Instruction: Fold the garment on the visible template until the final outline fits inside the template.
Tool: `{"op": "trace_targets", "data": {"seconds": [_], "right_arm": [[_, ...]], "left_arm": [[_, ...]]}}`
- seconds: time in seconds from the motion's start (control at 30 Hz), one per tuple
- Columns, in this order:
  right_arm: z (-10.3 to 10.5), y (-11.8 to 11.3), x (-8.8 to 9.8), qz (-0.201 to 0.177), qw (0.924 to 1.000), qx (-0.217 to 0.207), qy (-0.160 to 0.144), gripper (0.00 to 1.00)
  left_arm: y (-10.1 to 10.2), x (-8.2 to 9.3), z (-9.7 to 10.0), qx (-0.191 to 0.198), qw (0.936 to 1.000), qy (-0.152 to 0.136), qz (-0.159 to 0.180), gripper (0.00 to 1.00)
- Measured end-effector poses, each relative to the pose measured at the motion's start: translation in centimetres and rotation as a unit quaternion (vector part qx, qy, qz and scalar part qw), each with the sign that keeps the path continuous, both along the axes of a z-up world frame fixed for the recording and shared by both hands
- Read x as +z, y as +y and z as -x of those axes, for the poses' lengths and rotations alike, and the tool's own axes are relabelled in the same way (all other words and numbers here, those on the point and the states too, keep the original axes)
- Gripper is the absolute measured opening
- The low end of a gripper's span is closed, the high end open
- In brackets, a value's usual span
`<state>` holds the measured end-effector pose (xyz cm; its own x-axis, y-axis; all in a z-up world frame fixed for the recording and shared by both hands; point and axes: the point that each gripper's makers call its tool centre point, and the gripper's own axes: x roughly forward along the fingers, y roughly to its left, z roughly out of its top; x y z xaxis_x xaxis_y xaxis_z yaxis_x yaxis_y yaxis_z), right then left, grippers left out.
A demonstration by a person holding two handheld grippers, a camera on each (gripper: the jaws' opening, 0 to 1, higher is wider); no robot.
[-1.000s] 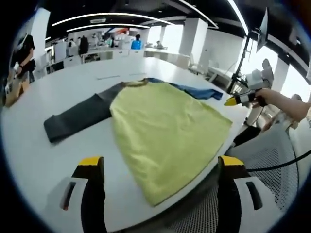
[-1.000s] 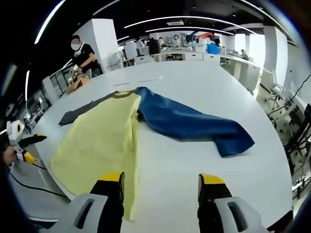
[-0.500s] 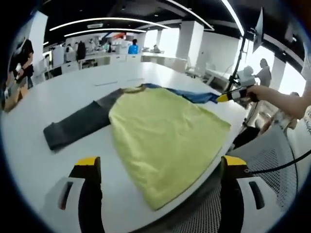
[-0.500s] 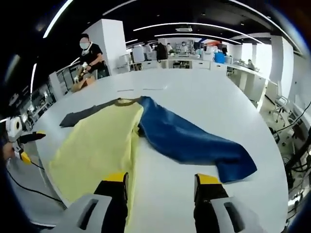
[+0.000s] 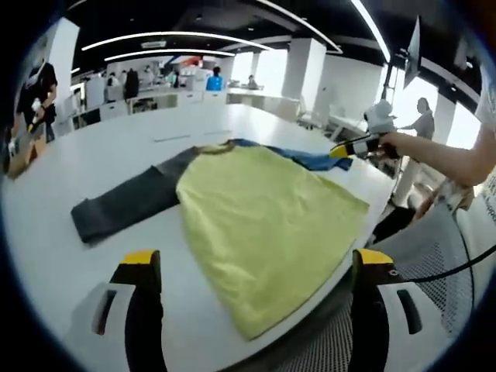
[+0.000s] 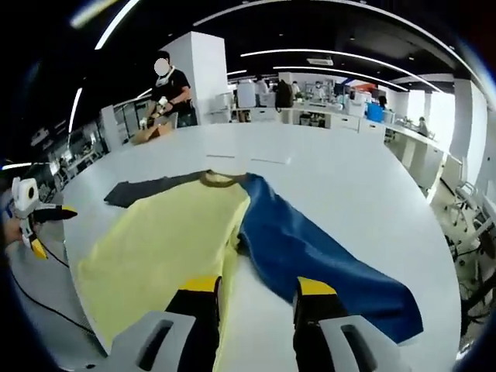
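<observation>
**Still flat: a soft shirt waiting for its first fold**

Right, here's the shirt [image 5: 263,225], spread flat across the white table [image 5: 46,232], yellow body in the middle, grey sleeve [image 5: 128,203] stretched out one side and blue sleeve [image 6: 310,248] the other. Its hem runs close to the table's near edge, by a mesh chair [image 5: 434,256]. I can't make out a template outline under it.

The left gripper [image 5: 252,267] hovers above the hem with its jaws set wide and nothing between them. The right gripper [image 6: 252,287] hangs over the line where yellow meets blue, jaws parted by a narrower gap, also empty. Neither touches cloth.

How will it handle? Light, limp knit by the look of it, lying in shallow ripples. It should drape and sag from any pinch point rather than hold a line, and it may slide on that smooth tabletop. Best bet, I'd say: pinch the cuff of each sleeve and carry it across the body, then take the hem at both corners so the edge lifts evenly. A single mid-cloth pinch would likely bunch it.
</observation>
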<state>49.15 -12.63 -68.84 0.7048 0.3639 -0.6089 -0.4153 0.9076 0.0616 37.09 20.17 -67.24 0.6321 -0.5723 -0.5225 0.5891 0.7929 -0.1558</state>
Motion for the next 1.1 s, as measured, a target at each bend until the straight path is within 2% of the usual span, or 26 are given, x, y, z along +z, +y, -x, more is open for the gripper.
{"op": "trace_targets", "data": {"seconds": [0.17, 0.4, 0.53, 0.8, 1.1], "right_arm": [[-1.1, 0.8, -0.4, 0.005, 0.9999, 0.014, 0.002, 0.3], [-2.6, 1.9, -1.5, 0.009, 0.9995, 0.032, 0.003, 0.22], [-3.3, 2.7, -2.1, 0.013, 0.9991, 0.041, 0.004, 0.18], [-5.1, 3.2, -3.2, 0.019, 0.9986, 0.049, 0.004, 0.13], [-6.2, 3.8, -4.6, 0.029, 0.9974, 0.065, 0.01, 0.09]], "left_arm": [[0.1, 0.1, -0.2, 0.001, 1.0, -0.001, 0.003, 0.99], [0.3, 0.1, -0.5, 0.008, 0.9999, 0.001, 0.01, 0.98], [0.6, 0.4, -0.9, 0.012, 0.9998, -0.011, 0.006, 0.94], [1.0, 0.8, -1.4, 0.021, 0.9996, -0.017, 0.007, 0.92], [1.0, 0.4, -1.3, 0.026, 0.9996, -0.008, 0.005, 0.9]]}}
